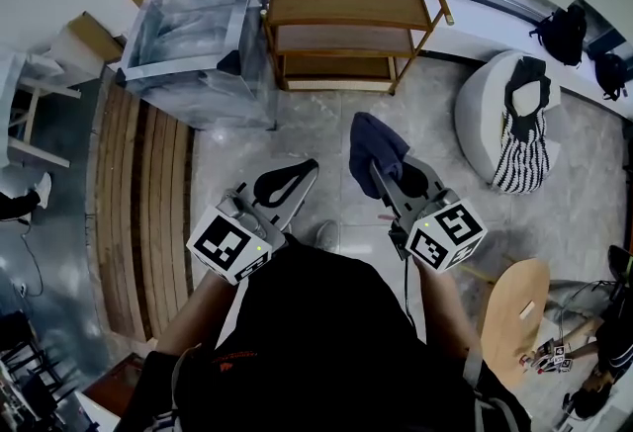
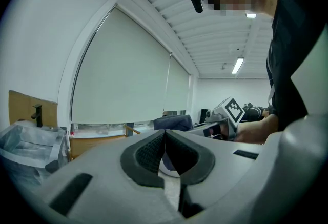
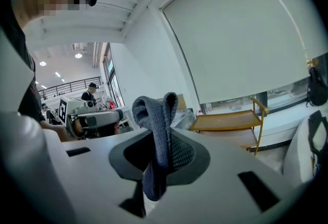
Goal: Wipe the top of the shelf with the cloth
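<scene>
The wooden shelf (image 1: 348,0) stands against the far wall, its top bare; it also shows at the right of the right gripper view as the shelf (image 3: 225,121). My right gripper (image 1: 381,168) is shut on a dark blue cloth (image 1: 374,148), which sticks up between the pads as the cloth (image 3: 156,130). My left gripper (image 1: 295,179) is held at waist height with its jaws closed together and nothing between them; its pads (image 2: 154,152) meet at the tips. Both grippers are well short of the shelf.
A clear plastic-wrapped bin (image 1: 198,30) stands left of the shelf. A round white pouffe (image 1: 504,119) with a striped bag and a black bag sits at the right. A wooden stool (image 1: 514,316) is at my lower right. Wooden slats (image 1: 138,213) lie on the floor at left.
</scene>
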`<state>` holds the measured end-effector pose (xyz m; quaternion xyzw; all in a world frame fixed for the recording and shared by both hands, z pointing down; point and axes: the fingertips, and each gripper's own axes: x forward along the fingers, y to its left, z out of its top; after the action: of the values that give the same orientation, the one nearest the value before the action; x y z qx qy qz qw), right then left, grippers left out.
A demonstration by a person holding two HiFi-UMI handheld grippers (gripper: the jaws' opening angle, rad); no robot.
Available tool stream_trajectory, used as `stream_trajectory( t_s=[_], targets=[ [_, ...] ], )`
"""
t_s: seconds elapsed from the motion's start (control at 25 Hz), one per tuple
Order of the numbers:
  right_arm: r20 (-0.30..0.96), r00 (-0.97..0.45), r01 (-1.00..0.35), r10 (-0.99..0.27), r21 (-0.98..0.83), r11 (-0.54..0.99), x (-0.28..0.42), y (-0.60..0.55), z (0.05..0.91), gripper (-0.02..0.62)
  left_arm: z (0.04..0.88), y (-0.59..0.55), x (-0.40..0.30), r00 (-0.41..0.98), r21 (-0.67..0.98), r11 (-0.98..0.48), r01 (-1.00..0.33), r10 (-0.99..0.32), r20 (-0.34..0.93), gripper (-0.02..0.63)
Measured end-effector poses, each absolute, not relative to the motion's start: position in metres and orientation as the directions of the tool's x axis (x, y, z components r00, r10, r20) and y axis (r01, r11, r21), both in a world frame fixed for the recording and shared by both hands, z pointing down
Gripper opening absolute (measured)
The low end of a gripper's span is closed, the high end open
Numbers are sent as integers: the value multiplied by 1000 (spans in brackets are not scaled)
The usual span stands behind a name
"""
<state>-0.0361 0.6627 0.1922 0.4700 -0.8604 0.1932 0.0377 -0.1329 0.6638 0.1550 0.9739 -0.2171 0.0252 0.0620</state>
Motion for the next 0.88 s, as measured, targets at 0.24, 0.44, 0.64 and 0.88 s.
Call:
stream_trajectory(
  t_s=[0.24, 0.44, 0.64, 0.88],
  targets=[
    [241, -570, -814, -786, -298, 499, -30, 656, 193, 51, 153, 656, -126, 899, 98, -894, -437, -431, 77, 21],
    [248, -574, -811, -781, -305, 499, -25, 646, 200, 51, 160, 644, -123, 895, 102, -890, -445, -438, 81, 21],
    [256, -565, -817, -784, -302, 491, -14, 631, 204, 51, 165, 624, -115, 896, 100, -891, -443, -437, 78, 21],
    [268, -543, -833, -796, -290, 471, 7, 609, 208, 51, 173, 595, -101, 902, 102, -896, -431, -425, 77, 21]
  ],
)
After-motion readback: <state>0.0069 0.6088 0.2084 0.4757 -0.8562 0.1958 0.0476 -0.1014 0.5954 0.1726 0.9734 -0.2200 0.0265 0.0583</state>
